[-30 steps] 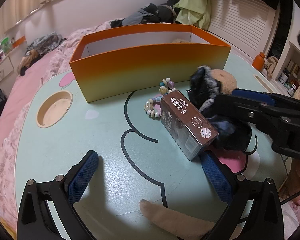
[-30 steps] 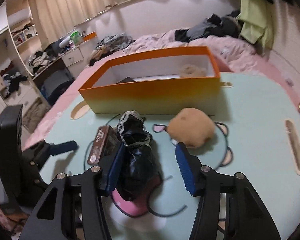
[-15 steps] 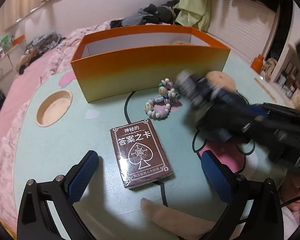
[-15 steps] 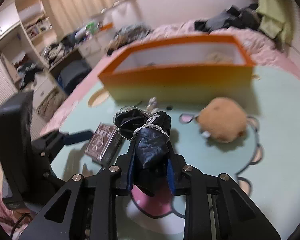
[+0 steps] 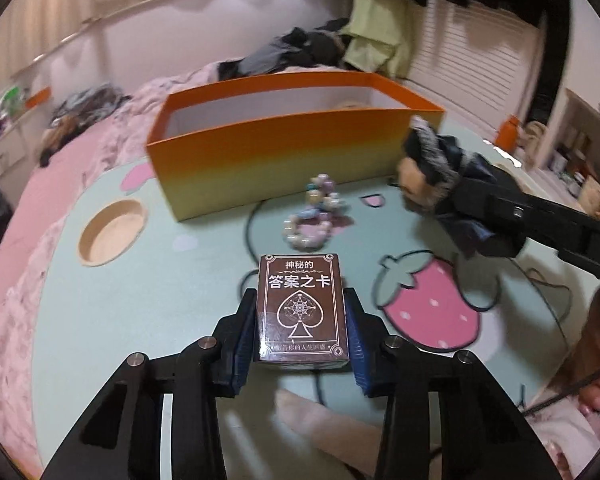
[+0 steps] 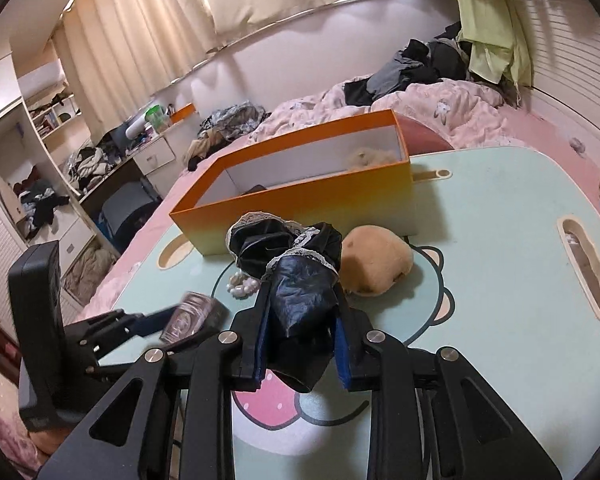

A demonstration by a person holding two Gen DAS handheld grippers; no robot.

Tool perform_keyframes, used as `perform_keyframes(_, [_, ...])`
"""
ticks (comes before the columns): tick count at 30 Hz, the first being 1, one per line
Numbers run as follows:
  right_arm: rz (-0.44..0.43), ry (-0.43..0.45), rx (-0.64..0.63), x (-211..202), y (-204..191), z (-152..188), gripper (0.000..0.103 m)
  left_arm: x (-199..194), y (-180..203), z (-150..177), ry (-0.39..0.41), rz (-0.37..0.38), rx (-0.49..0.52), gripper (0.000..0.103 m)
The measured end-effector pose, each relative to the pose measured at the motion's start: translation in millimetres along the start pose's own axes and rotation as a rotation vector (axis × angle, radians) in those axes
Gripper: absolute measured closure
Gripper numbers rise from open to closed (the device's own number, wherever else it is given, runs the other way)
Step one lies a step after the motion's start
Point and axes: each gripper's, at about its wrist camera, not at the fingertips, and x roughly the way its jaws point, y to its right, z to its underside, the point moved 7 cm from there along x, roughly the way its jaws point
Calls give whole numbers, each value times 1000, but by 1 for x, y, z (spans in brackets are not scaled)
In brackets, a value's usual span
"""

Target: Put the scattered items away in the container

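Note:
A brown card box [image 5: 302, 308] lies flat on the mint-green table [image 5: 140, 300]. My left gripper [image 5: 301, 295] is closing, and its blue pads press on both long sides of the box. My right gripper [image 6: 300, 300] is shut on a black fabric piece with white lace trim [image 6: 296, 264] and holds it above the table; the left wrist view shows this at the right [image 5: 440, 156]. The orange container [image 5: 276, 160] stands open just behind. A bead bracelet [image 5: 312, 224] and a tan plush toy [image 6: 376, 264] lie in front of it.
Inside the container [image 6: 300, 208] sit a pale fluffy item [image 6: 370, 156] and a dark item [image 6: 256, 189]. The table has a round recess [image 5: 112, 232] and a long slot [image 6: 588, 264]. A bed with pink bedding [image 6: 440, 108] and piled clothes lies behind the table.
The card box dropped from its tilted stand to lie flat, and my left gripper shut on its sides. My right gripper shut on the black fabric and carried it up toward the container.

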Motion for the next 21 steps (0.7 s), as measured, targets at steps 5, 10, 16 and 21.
perform_keyframes(5, [10,1,-12,-10,5,1,75,-16,1,-11,77,37,2,64])
perform_keyframes(10, [25,-19,-36,-7,2,4,75,-23,-8,-14,86,33,0,64])
perform_keyframes(16, [45,-28,-54,-6,1,5,75,-24,-13,-22,87,24,-8,64])
perform_keyframes(21, [70,-33,-75,-6,0,3,75,-28,-16,-39,117,15,-11,64])
